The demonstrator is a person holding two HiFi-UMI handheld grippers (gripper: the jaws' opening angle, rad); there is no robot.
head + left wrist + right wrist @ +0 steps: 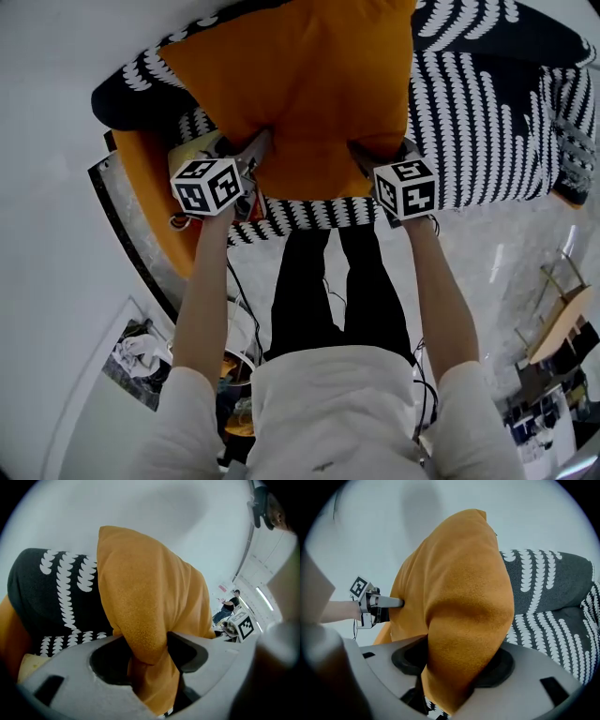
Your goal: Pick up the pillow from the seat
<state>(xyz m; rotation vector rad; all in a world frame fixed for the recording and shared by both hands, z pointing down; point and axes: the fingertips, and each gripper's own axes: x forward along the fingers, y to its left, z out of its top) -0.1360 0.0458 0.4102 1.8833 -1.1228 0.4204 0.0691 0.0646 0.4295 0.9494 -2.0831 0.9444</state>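
Left gripper [149, 656] and right gripper [454, 663] each clamp a pillow [300, 84] corner. It looks raised off the seat [487, 122]; I'd just lift clear.

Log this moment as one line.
left gripper: shut on pillow | right gripper: shut on pillow | pillow: orange, near edge pinched | seat: black-white patterned

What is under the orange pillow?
The black seat with white patterns shows below the orange pillow and beside it. The patch straight beneath is covered, so anything there cannot be seen.
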